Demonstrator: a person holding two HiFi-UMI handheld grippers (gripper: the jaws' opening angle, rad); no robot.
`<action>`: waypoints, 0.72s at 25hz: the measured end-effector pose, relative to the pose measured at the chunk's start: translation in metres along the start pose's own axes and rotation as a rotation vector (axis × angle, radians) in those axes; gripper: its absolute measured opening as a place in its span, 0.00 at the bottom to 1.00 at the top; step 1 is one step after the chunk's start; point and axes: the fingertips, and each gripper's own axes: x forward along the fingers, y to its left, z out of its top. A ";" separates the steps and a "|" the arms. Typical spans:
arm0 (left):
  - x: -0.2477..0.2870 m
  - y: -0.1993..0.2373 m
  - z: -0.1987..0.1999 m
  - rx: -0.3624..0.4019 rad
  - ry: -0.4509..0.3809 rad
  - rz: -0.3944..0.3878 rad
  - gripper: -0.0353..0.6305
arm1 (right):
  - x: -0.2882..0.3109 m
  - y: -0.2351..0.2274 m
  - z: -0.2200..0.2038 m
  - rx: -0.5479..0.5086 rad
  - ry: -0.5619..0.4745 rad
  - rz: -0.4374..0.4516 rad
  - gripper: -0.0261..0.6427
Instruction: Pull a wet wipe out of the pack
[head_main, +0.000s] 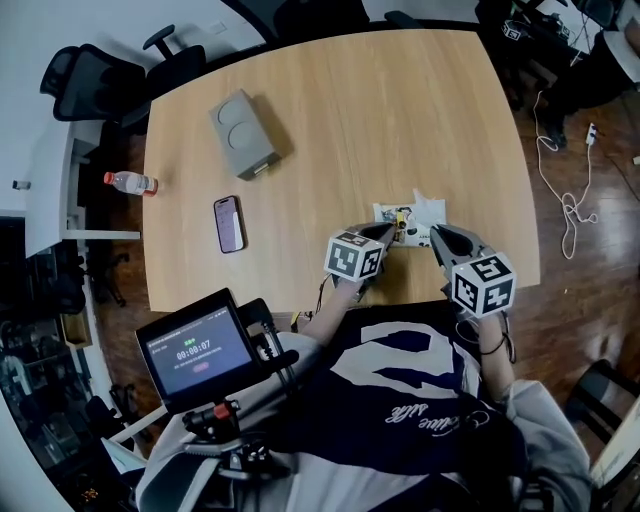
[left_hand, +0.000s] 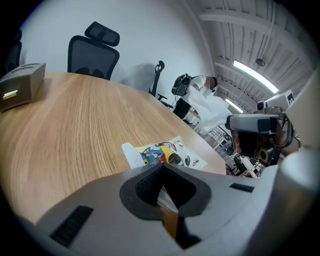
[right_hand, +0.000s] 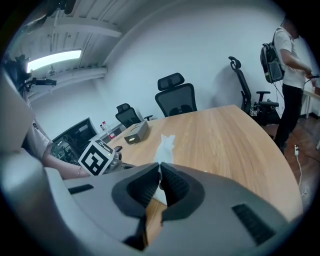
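White wipe (right_hand: 165, 144) is pinched in our right gripper (right_hand: 160, 170), and we clamp the pack (left_hand: 169, 154) with our left gripper (left_hand: 162, 172).

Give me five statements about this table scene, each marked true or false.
1. The right tool is clamped on a white wipe. True.
2. The wet wipe pack is plain black. False: it has a colourful cartoon print.
3. A phone lies on the table. True.
4. The grey box rests on the phone. False: they lie apart.
5. The left tool is far from the pack. False: its tip is at the pack's edge.
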 end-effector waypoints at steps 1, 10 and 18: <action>-0.001 0.000 0.000 -0.007 -0.015 -0.014 0.06 | -0.002 0.000 -0.001 0.012 -0.009 -0.007 0.04; -0.030 -0.001 0.026 -0.045 -0.197 -0.095 0.06 | -0.004 -0.002 -0.008 0.079 -0.094 -0.057 0.04; -0.122 -0.014 0.020 0.032 -0.271 -0.158 0.06 | -0.020 0.069 -0.023 0.149 -0.156 -0.118 0.04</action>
